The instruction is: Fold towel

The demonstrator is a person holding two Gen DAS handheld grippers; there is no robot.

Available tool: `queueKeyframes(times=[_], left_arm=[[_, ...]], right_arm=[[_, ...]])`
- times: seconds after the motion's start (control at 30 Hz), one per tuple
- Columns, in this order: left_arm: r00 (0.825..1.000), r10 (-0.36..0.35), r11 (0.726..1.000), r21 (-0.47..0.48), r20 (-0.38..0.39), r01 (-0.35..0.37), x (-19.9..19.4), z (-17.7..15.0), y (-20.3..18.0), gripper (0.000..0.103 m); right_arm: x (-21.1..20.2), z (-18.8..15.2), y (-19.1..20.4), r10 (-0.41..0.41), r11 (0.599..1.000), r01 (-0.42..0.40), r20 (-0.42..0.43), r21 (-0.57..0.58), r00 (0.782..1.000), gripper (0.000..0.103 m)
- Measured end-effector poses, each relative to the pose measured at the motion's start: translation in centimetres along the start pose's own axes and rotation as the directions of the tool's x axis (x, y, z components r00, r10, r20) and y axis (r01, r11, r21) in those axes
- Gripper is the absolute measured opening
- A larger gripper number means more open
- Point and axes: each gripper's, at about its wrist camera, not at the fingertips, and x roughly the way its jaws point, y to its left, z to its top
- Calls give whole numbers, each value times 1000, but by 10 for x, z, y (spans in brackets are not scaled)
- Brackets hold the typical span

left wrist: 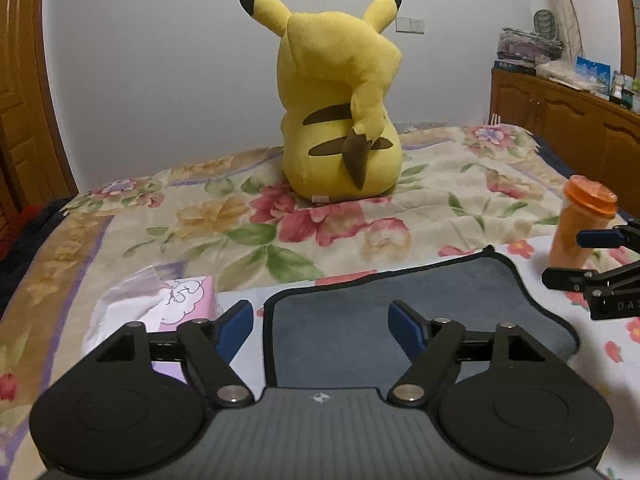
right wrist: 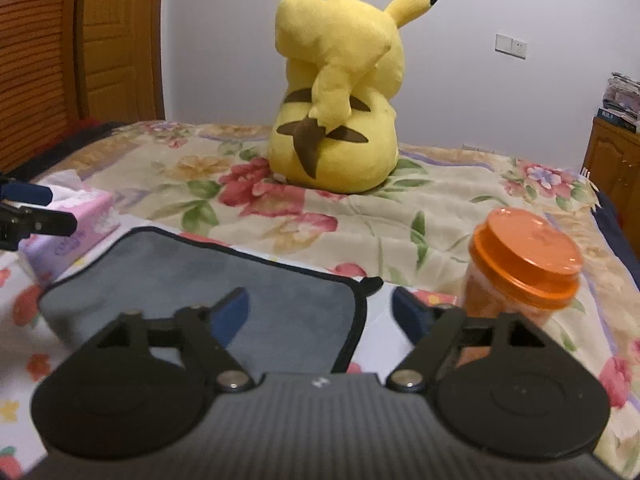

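Note:
A grey towel (left wrist: 400, 304) with a black hem lies flat on the floral bed cover; it also shows in the right wrist view (right wrist: 224, 280). My left gripper (left wrist: 322, 320) is open and empty, hovering over the towel's near left part. My right gripper (right wrist: 320, 312) is open and empty, over the towel's near right edge, its right finger beyond the hem. The right gripper also shows at the right edge of the left wrist view (left wrist: 592, 258), and the left gripper at the left edge of the right wrist view (right wrist: 40, 208).
A yellow Pikachu plush (left wrist: 340, 120) sits on the bed behind the towel. A pink tissue box (left wrist: 176, 300) lies left of the towel. An orange-lidded jar (right wrist: 520, 264) stands right of it. A wooden cabinet (left wrist: 560, 116) stands at the right.

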Motion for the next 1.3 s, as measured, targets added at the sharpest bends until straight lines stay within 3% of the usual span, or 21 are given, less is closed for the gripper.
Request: queueKeyframes(times=[0.13, 0.33, 0.73, 1.3], left_arm=[[1000, -11, 1000, -3, 3, 11, -24, 2, -2, 91], [999, 21, 1000, -16, 44, -20, -66, 5, -5, 103], [998, 11, 999, -40, 66, -8, -136, 3, -7, 103], [995, 58, 997, -48, 85, -54, -224, 7, -14, 103]], right_arm=[[-17, 1, 3, 0, 1000, 1, -11, 19, 1000, 103], [-44, 5, 10, -17, 999, 17, -14, 27, 1000, 103], [-103, 12, 19, -61, 998, 60, 17, 31, 998, 103], [-181, 21, 30, -81, 996, 78, 68, 50, 994, 103]])
